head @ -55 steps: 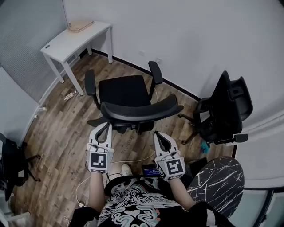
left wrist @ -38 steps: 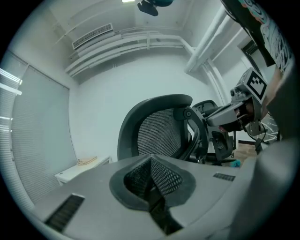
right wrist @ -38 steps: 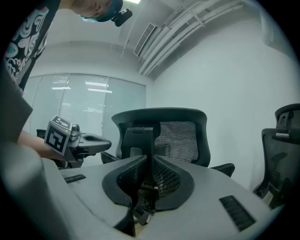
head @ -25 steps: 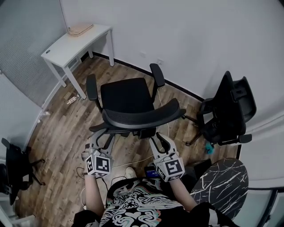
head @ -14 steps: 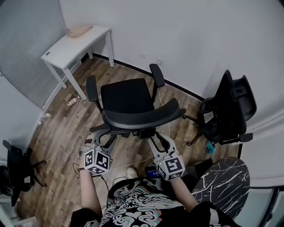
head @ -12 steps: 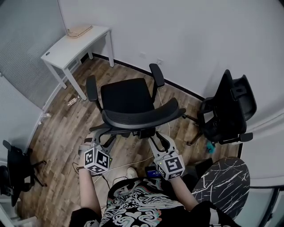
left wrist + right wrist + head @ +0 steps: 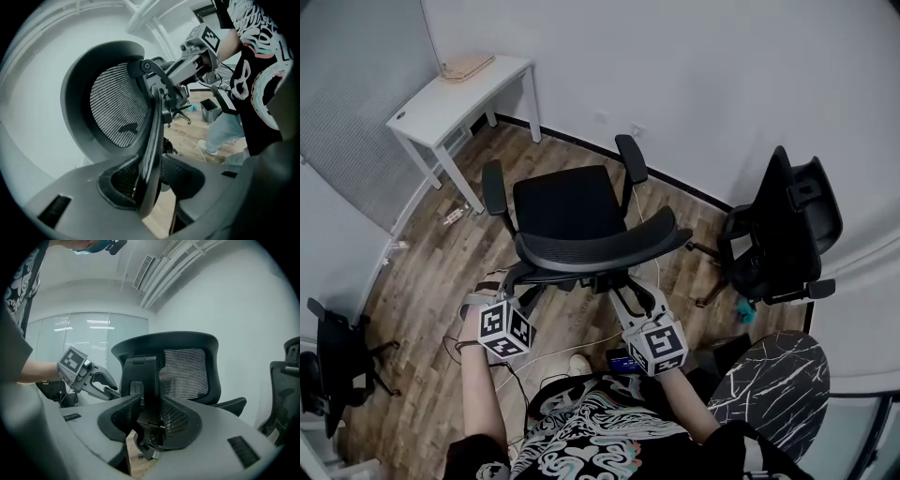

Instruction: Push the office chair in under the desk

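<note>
The black office chair [image 7: 567,202] stands in the middle of the wood floor with its curved backrest [image 7: 600,246] towards me. The white desk [image 7: 450,89] is against the far left wall, well apart from the chair. My left gripper [image 7: 517,278] is at the left lower edge of the backrest. In the left gripper view [image 7: 151,176] its pads close on the thin black frame bar beside the mesh [image 7: 117,112]. My right gripper [image 7: 630,292] is low behind the backrest. In the right gripper view [image 7: 146,416] its pads clasp the chair's back post below the mesh [image 7: 183,371].
A second black chair [image 7: 783,234] stands at the right by the wall, and a third one [image 7: 328,347] at the lower left. A black marbled surface [image 7: 759,384] is at my right. A white cable [image 7: 591,336] and small bits lie on the floor.
Both grippers have come forward from in front of me to the chair's back. The left gripper has rolled outwards and shifted left. The chair has barely moved.
</note>
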`<state>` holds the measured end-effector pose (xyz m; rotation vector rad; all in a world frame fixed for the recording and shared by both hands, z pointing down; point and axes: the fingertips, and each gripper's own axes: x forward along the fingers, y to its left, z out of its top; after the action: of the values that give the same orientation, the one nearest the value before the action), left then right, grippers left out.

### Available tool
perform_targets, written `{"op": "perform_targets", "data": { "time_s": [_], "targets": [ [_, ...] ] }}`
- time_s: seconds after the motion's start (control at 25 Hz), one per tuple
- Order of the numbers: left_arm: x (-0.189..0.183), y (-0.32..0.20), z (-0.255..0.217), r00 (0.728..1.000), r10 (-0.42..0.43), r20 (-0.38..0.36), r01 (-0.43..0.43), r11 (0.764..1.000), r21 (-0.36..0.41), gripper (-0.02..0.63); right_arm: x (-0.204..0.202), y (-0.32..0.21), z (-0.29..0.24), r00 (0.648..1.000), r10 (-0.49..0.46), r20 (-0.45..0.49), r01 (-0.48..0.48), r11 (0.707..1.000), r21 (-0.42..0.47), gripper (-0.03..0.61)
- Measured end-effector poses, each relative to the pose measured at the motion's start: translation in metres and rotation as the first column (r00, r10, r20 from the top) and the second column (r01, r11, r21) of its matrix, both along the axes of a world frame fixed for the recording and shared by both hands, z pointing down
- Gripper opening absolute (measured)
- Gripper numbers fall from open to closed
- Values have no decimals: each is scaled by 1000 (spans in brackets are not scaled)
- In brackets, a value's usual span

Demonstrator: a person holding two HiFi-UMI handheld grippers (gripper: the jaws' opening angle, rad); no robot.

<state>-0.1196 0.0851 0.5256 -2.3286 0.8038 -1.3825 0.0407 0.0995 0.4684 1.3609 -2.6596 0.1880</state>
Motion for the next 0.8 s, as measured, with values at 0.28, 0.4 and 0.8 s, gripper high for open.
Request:
{"op": "perform_targets", "data": {
  "time_s": [0.28,0.4,0.8],
  "targets": [
    [5,-4,9,998,36,55,-34,999,-35,183,-3,-6,1,1000,-8,-6,8,1000,-2,115],
    [8,-5,11,998,42,54,-38,997,-66,172,-3,-10,2,1000,-10,-11,10,1000,-5,115],
    [12,-7,18,992,76,102,-67,993,-94,166,-10,-20,3,999,-36,-11,36,999,-7,115]
  ]
}}
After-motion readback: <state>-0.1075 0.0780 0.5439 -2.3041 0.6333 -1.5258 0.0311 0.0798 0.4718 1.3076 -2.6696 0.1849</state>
